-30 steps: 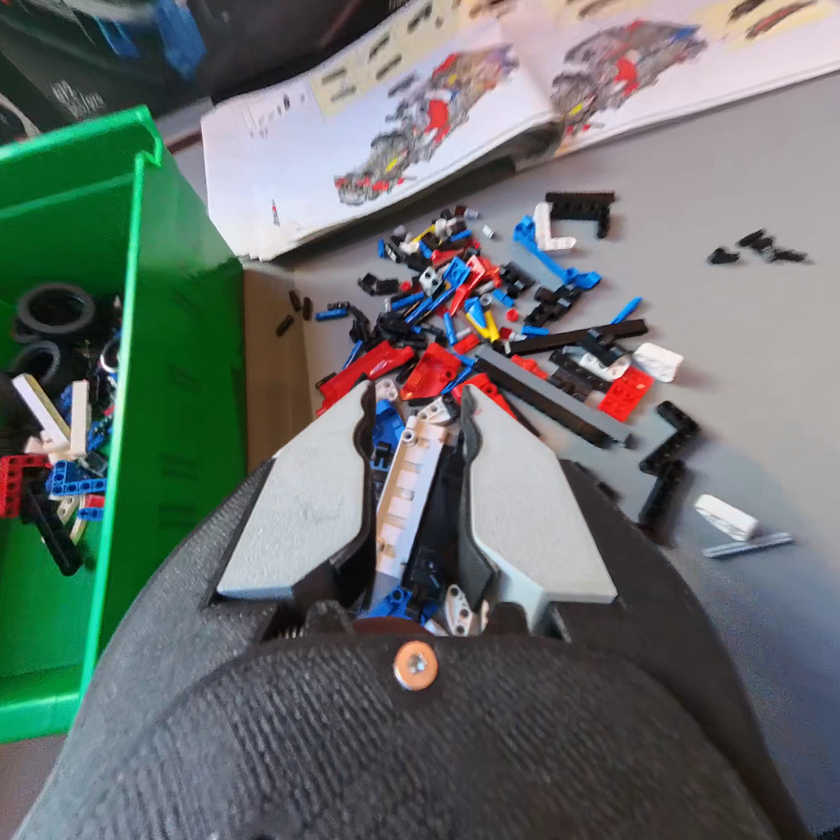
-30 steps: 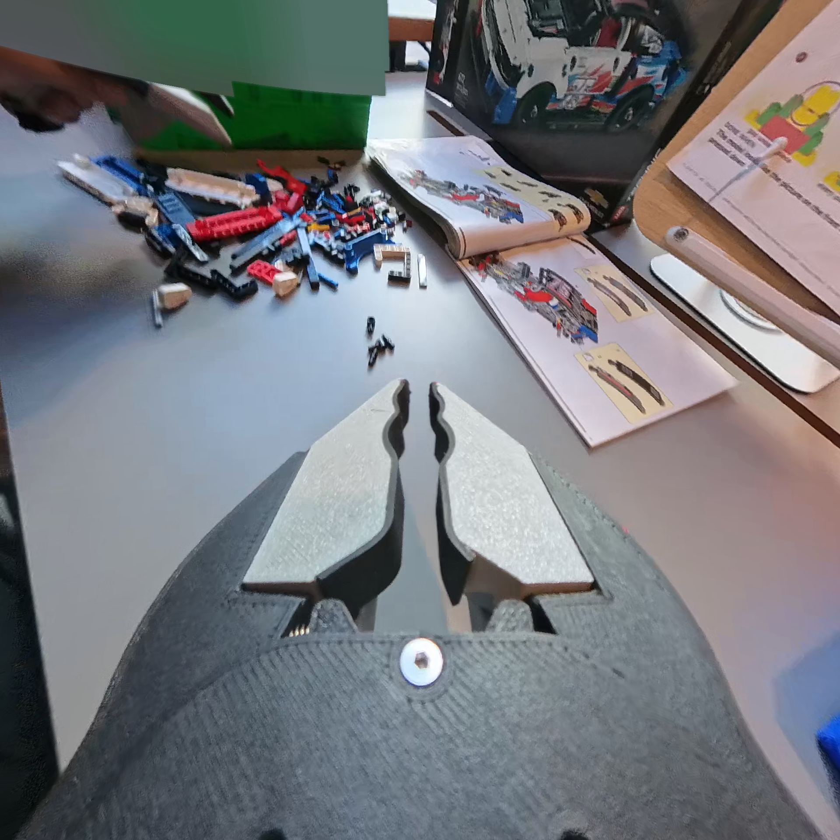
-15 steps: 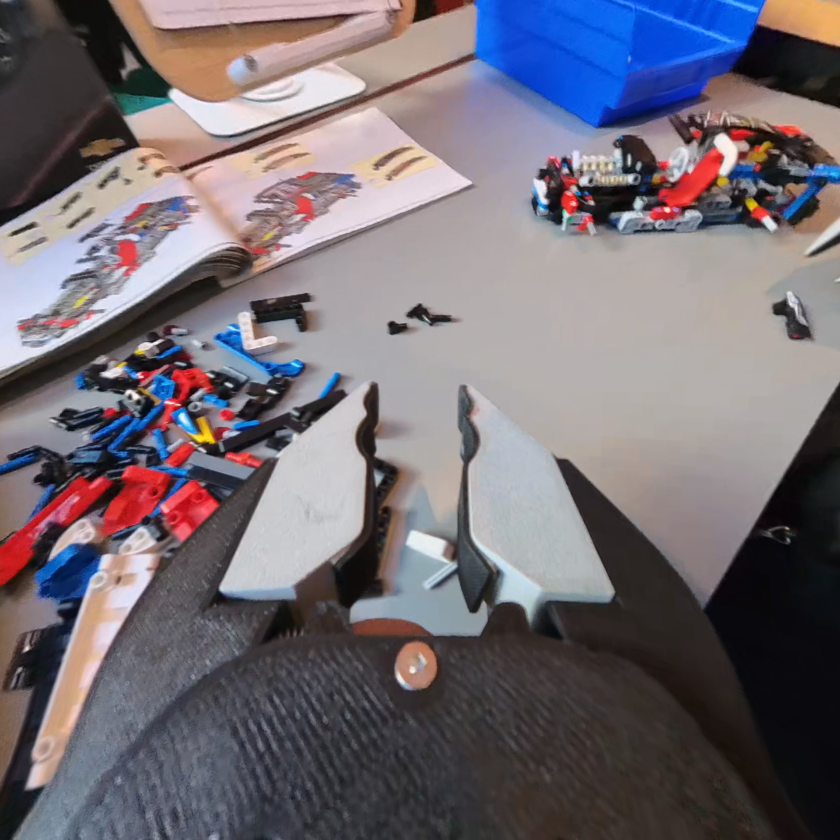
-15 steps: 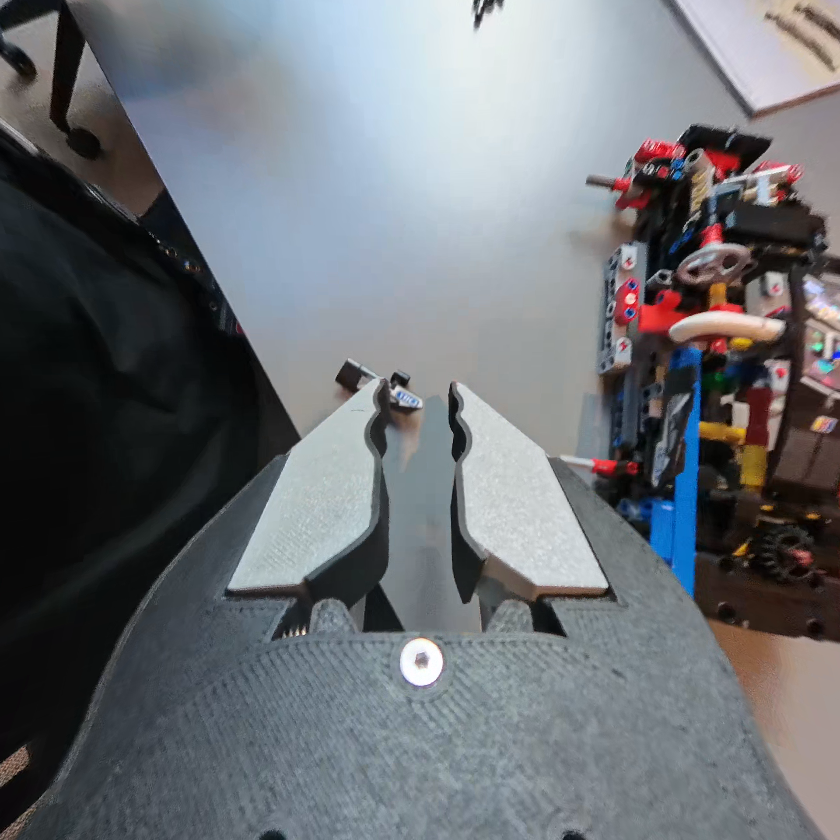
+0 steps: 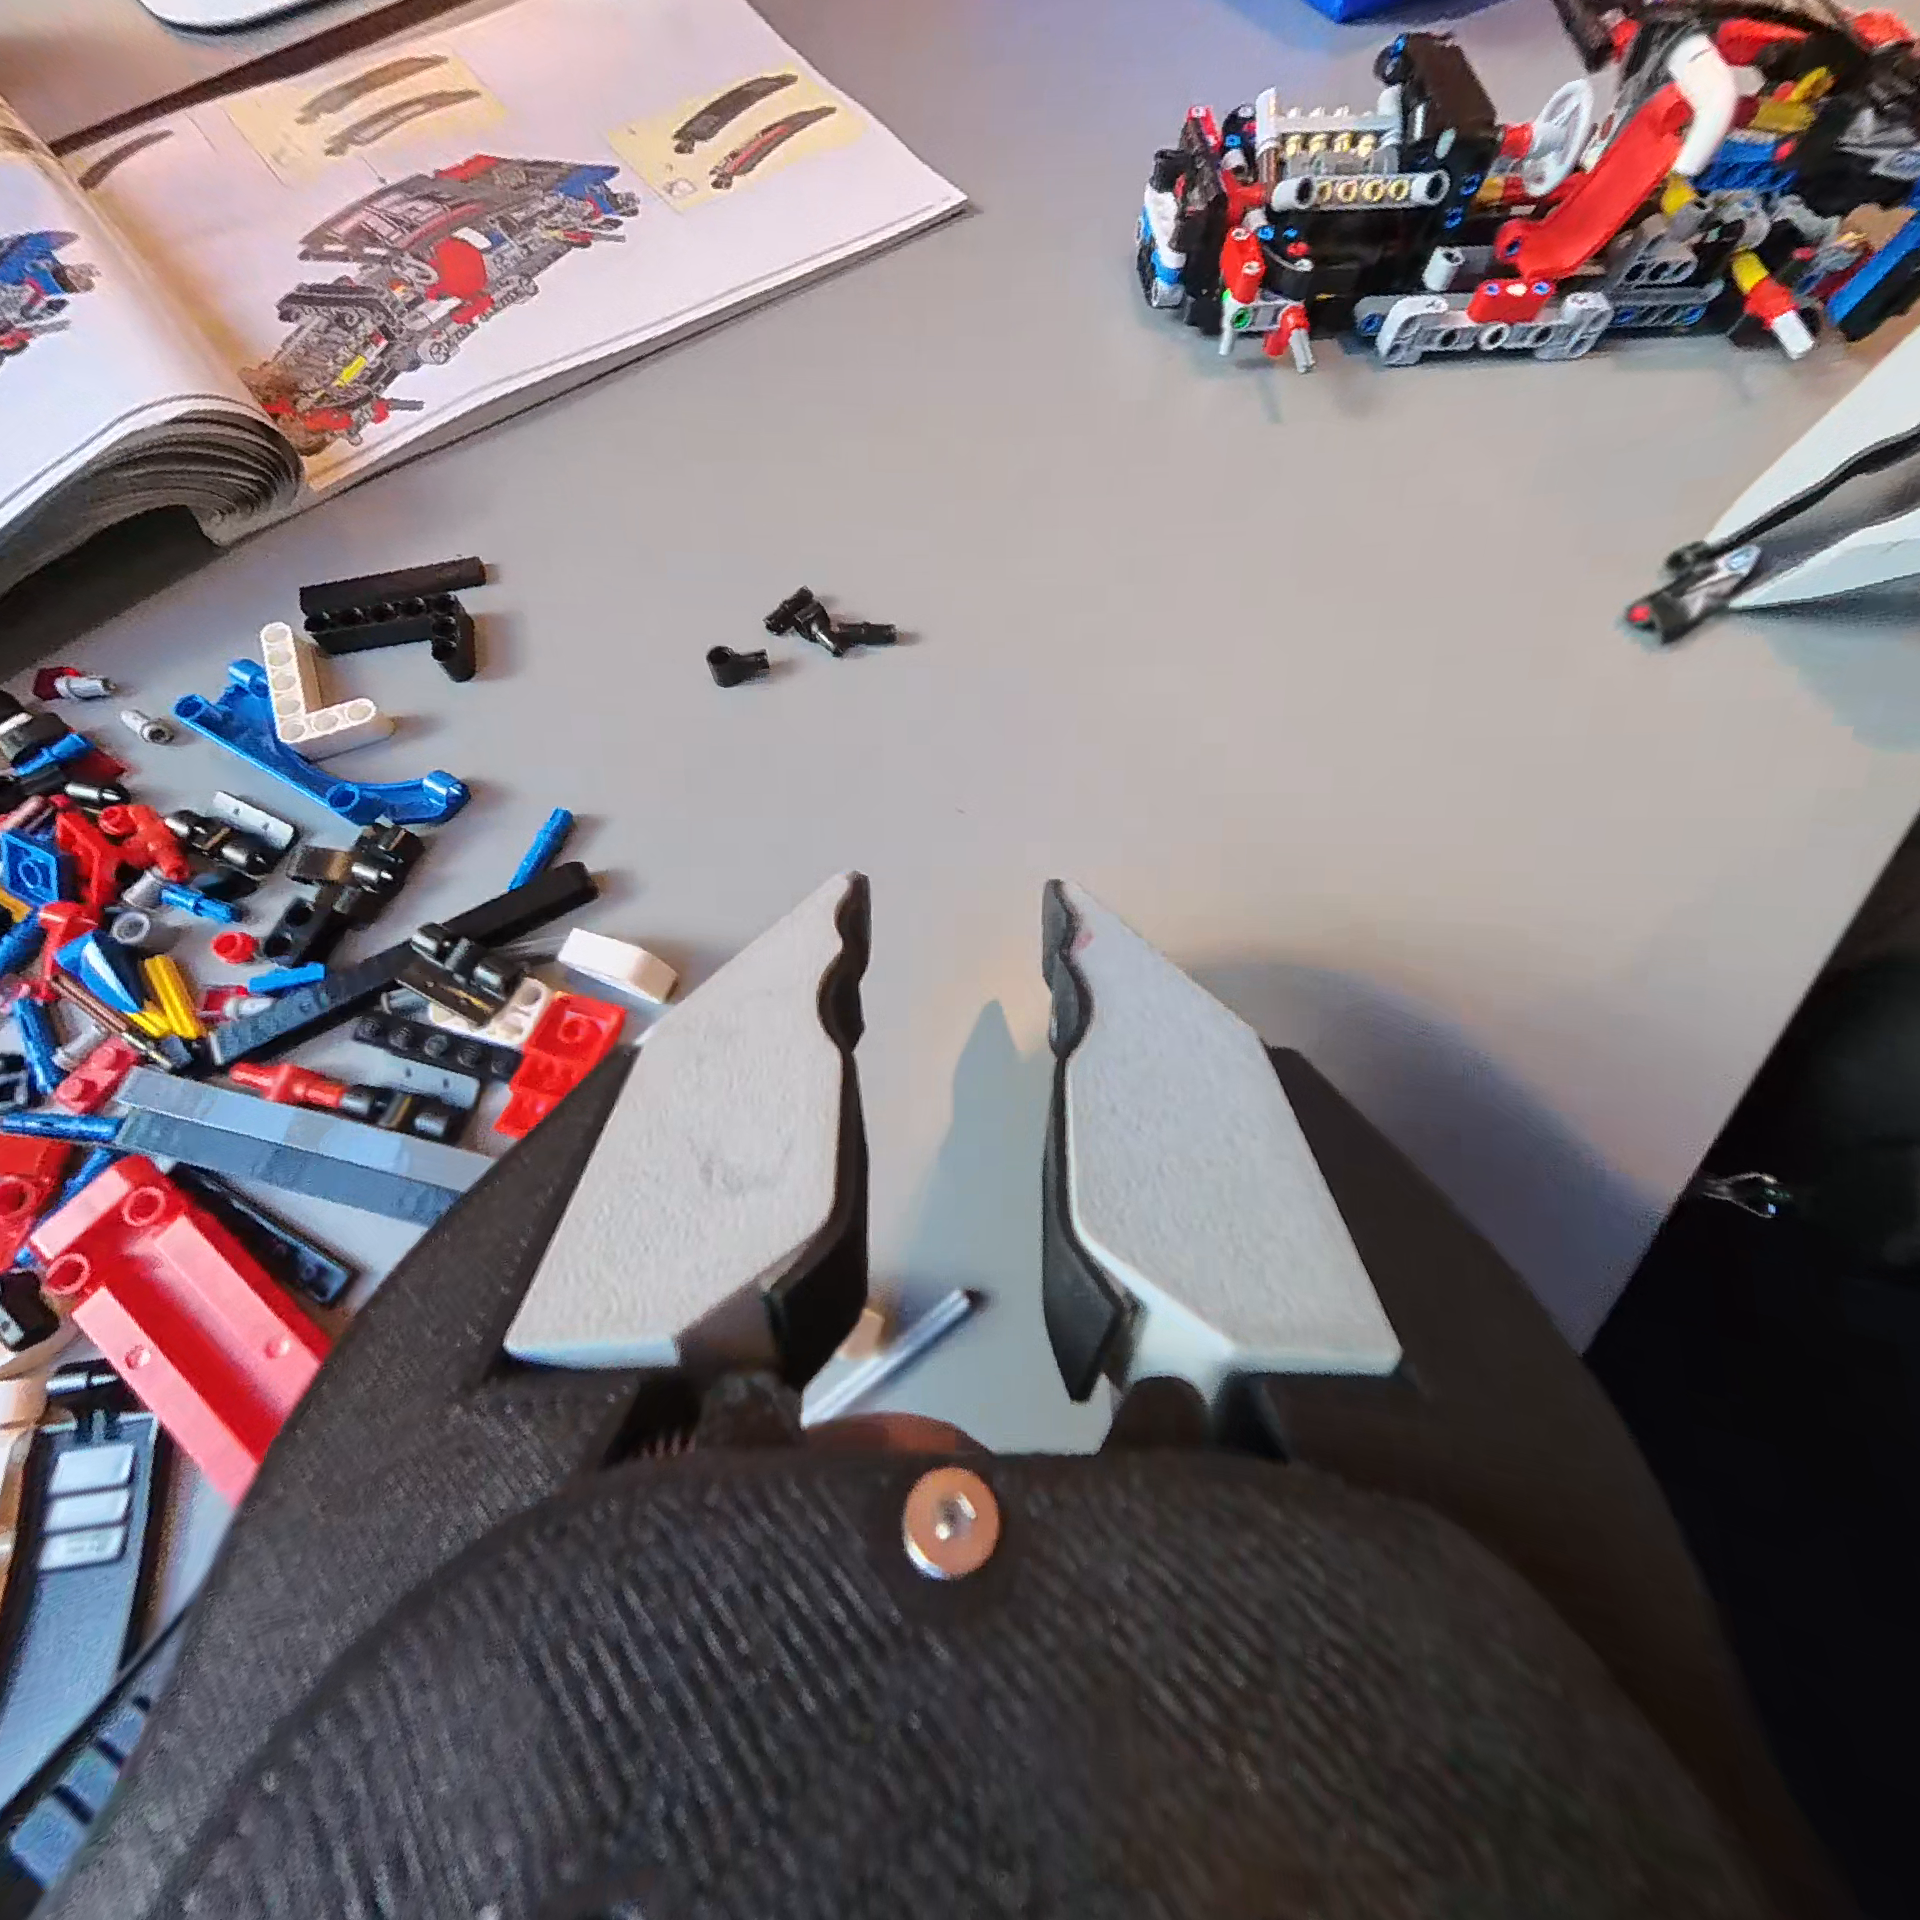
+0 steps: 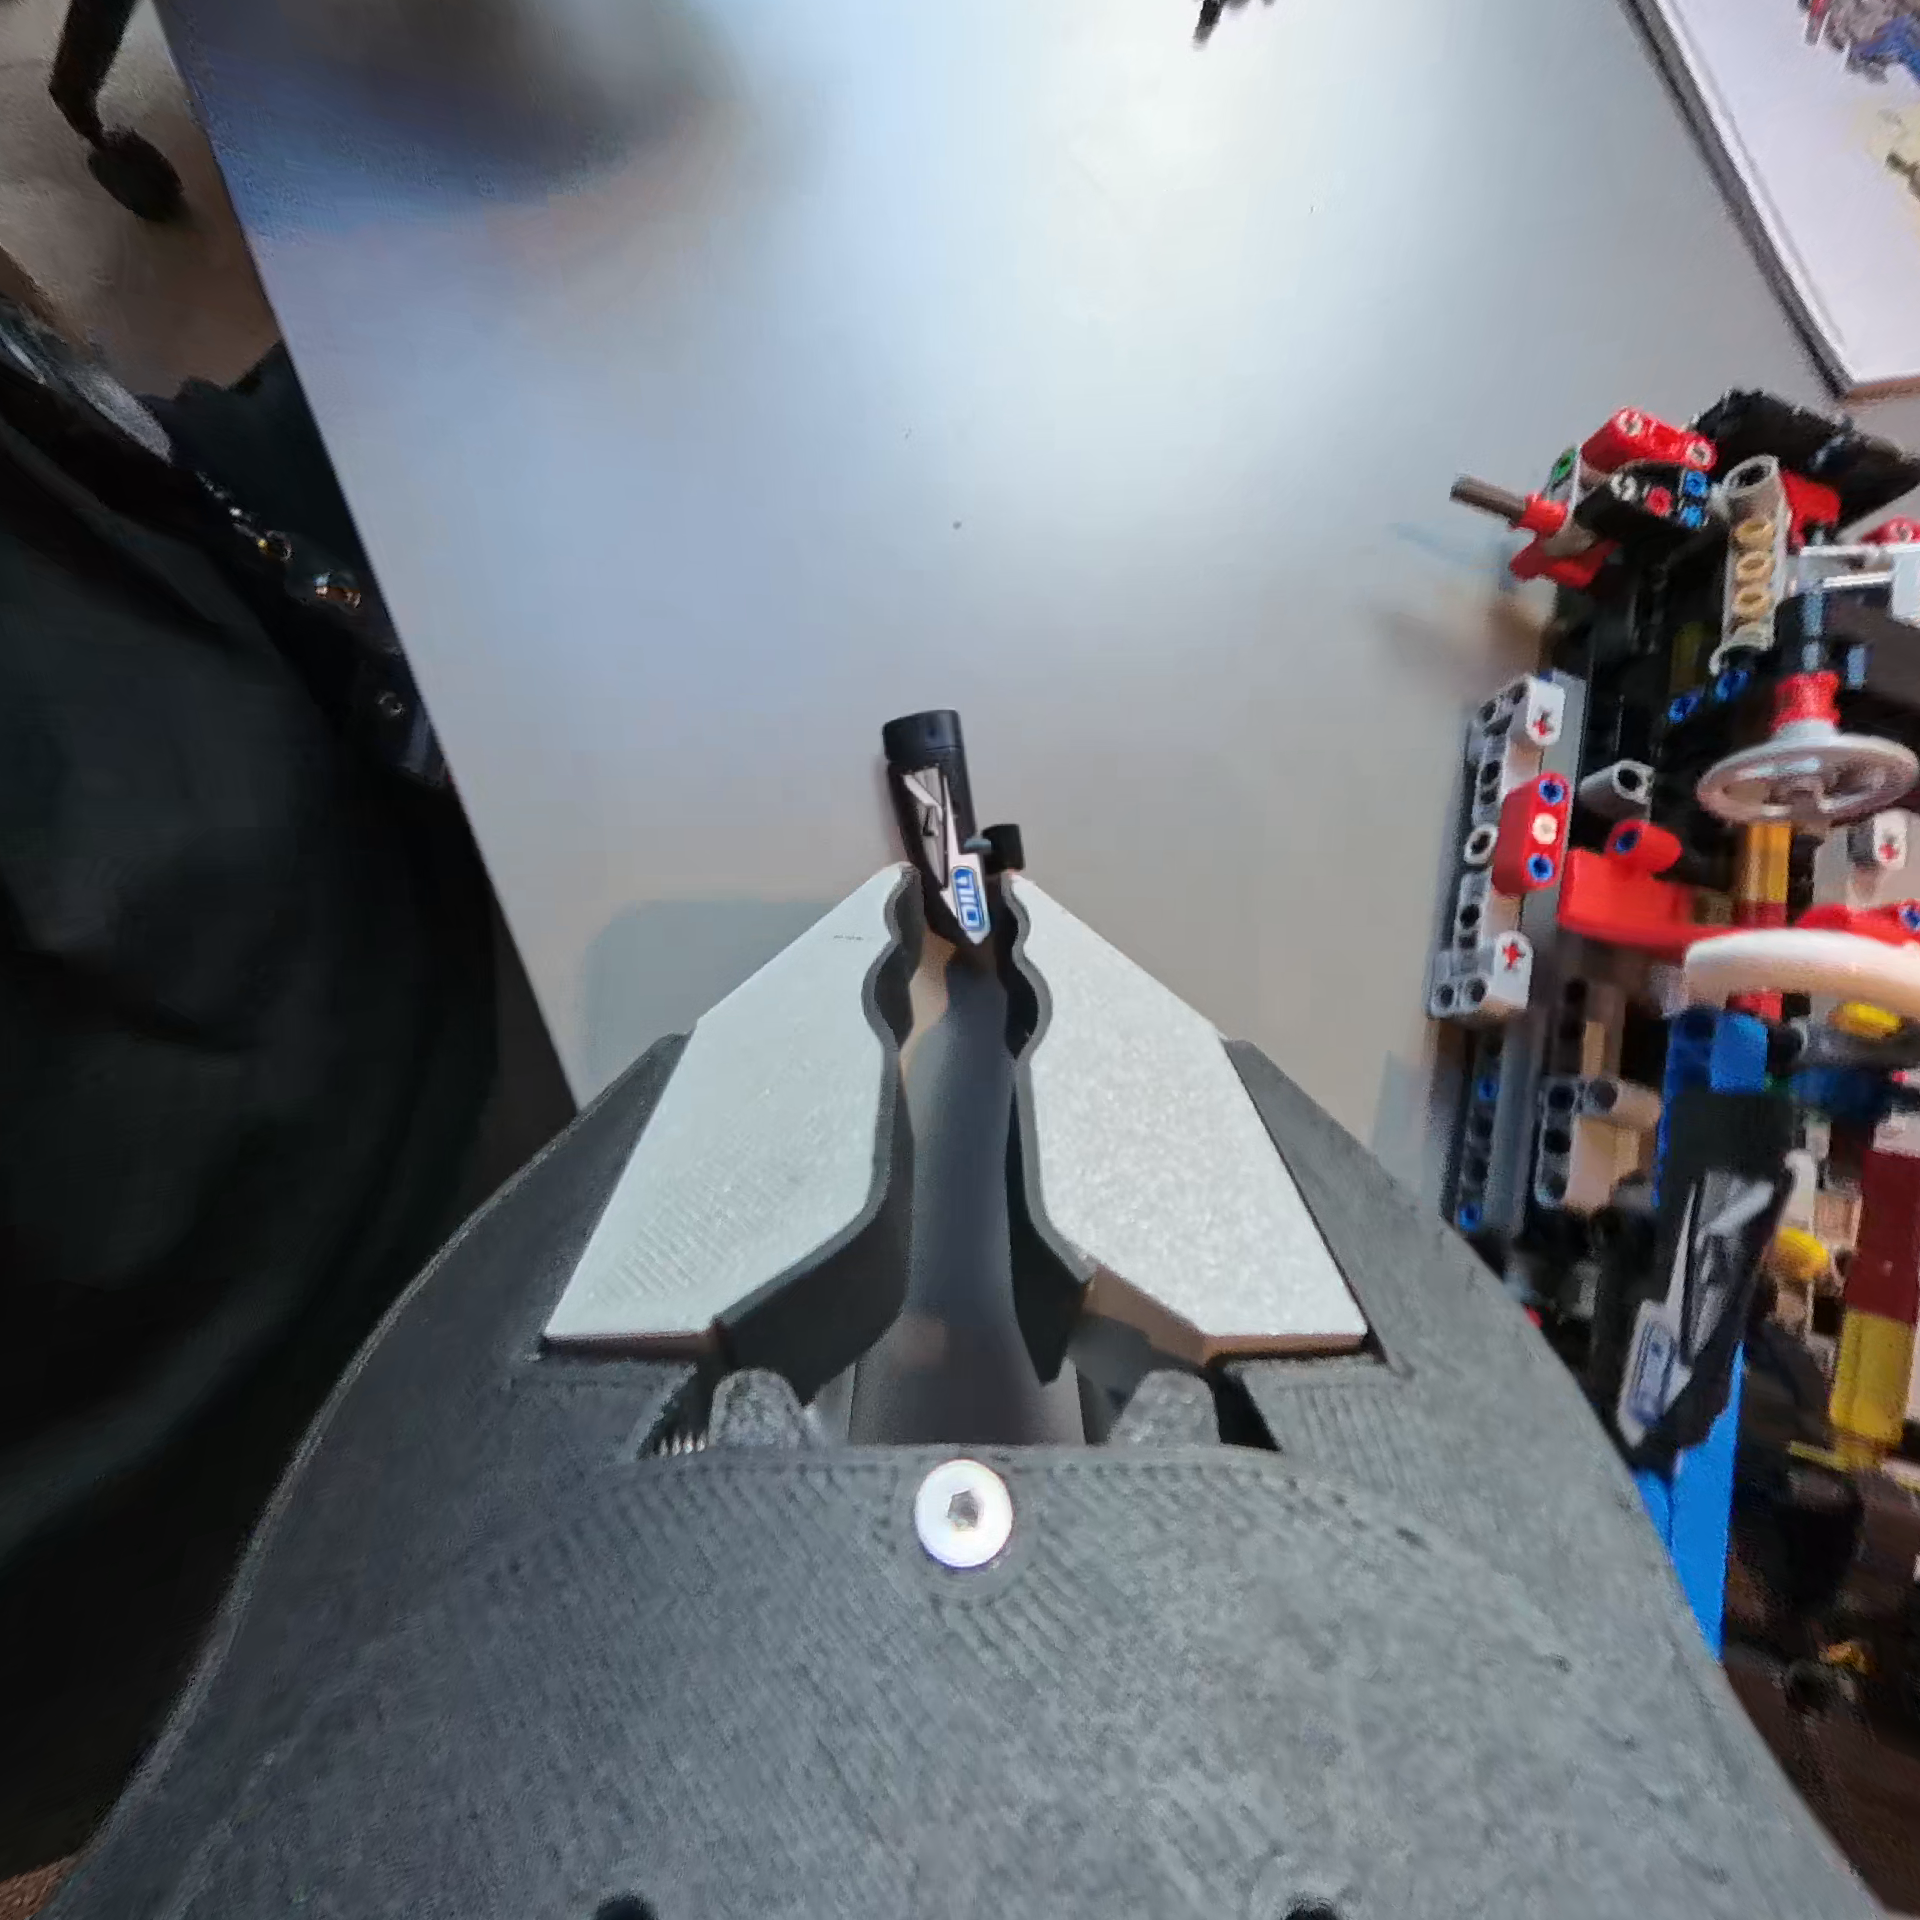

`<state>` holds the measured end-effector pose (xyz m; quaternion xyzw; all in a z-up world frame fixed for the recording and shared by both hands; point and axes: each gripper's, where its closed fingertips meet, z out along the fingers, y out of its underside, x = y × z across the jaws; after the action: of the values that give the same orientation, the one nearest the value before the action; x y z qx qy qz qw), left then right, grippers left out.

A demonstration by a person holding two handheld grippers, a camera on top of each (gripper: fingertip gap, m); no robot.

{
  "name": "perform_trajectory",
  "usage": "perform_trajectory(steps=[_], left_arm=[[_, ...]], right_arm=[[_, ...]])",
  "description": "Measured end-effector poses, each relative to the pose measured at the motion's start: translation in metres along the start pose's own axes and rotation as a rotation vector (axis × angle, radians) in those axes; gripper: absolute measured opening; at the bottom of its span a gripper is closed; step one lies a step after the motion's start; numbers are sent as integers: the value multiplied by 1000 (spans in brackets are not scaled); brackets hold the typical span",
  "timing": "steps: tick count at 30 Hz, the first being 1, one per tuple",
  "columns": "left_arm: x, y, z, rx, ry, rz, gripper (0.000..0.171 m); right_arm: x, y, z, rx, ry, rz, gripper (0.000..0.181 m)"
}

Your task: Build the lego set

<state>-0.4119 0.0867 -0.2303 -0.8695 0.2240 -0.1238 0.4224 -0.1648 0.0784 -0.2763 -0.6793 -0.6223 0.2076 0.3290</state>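
— What has the right gripper got?
— Its tips pinch a small black stickered piece, the half-built car off to its right.
— And the left gripper?
— It is parted and empty above the grey table, the loose bricks heaped to its left.

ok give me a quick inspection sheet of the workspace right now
surface: grey table, bare in the middle
job's things: part-built lego car; open instruction booklet; black stickered piece
clutter: loose lego pile; small black pins
grippers: left gripper open, empty; right gripper shut on the black stickered piece
cables: nothing seen
surroundings: dark clothing at the table edge
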Motion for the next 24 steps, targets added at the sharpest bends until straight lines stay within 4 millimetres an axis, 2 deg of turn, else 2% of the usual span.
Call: perform_trajectory(steps=[4,7,13,19,24], left_arm=[[-11,-11,11,-33,-18,39,31],[-23,-24,27,-59,-12,136,31],[-55,-23,62,-247,69,393,31],[-62,-13,81,-341,202,529,27],[-63,-12,84,-361,226,566,19]], right_arm=[[3,-10,8,34,-8,-11,11],[10,-15,5,77,8,-2,12],[19,-22,-5,170,2,69,15],[22,-23,-7,189,-21,111,17],[21,-24,-8,194,-31,114,18]])
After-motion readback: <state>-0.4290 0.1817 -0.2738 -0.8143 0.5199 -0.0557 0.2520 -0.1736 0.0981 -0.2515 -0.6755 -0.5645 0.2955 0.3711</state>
